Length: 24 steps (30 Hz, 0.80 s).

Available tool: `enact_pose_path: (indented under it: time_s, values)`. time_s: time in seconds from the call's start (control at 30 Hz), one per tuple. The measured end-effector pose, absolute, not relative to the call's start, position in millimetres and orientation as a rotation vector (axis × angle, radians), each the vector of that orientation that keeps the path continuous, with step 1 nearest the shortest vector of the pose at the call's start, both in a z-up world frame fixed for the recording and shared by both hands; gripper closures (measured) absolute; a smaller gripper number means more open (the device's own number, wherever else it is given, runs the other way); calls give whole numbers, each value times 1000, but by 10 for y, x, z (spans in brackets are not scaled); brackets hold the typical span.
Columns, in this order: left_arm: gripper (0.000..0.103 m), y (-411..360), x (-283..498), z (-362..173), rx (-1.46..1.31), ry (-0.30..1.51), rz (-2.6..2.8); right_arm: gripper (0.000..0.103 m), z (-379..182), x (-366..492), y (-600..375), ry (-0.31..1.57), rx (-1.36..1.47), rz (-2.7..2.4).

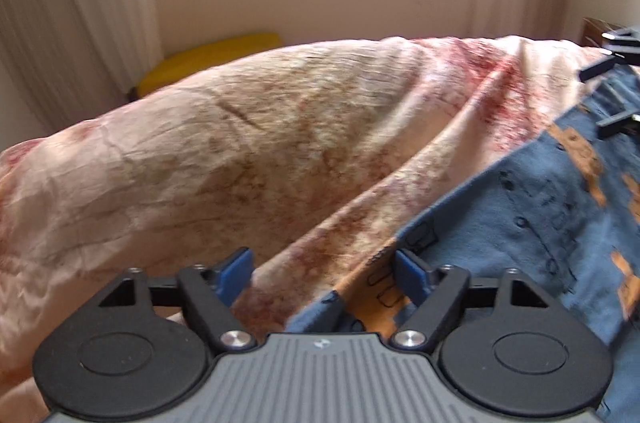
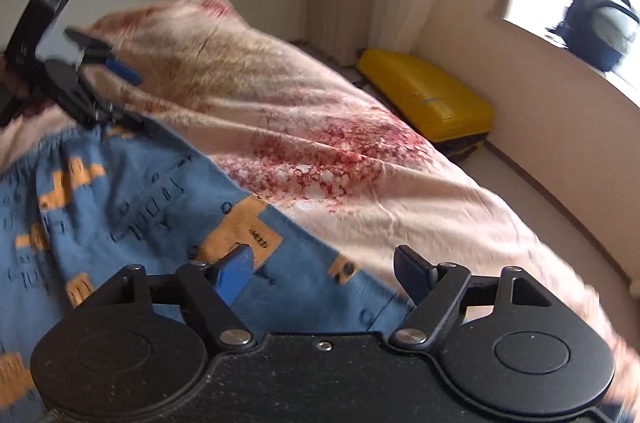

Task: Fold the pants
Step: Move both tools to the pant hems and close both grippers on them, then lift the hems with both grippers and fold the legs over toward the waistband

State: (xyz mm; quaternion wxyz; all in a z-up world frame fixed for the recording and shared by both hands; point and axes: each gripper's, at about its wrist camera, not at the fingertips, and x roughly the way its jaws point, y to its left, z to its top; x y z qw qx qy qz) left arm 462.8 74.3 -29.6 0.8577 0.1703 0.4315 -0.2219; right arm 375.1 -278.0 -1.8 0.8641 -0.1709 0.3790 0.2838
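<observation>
Blue pants [image 1: 520, 223] with orange patches and dark print lie spread on a bed's pink-and-red floral cover [image 1: 240, 151]. My left gripper [image 1: 324, 275] hovers over a corner edge of the pants, blue pads apart, nothing pinched between them. In the right wrist view the pants [image 2: 120, 207] fill the lower left. My right gripper [image 2: 324, 271] stands open over their edge where the fabric meets the cover [image 2: 360, 127]. Each gripper shows in the other's view: the right gripper [image 1: 604, 99] at the far right, the left gripper [image 2: 132, 95] at the upper left by the waistband.
A yellow suitcase [image 2: 432, 103] lies on the floor between the bed and the wall. A dark backpack [image 2: 600, 19] sits on the window sill. Pale curtains [image 1: 72, 23] hang beside the window. Both views are blurred by motion.
</observation>
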Motion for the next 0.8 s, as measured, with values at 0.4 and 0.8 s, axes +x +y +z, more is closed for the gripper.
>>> enact_pose_path:
  time_s: [0.4, 0.8]
  values:
    - [101, 686, 4598, -228, 279, 1013, -499, 103, -124, 3662, -2869, 869, -417, 605]
    - [102, 677, 4397, 167, 317, 824, -309, 103, 32, 3724, -2623, 709, -517, 483]
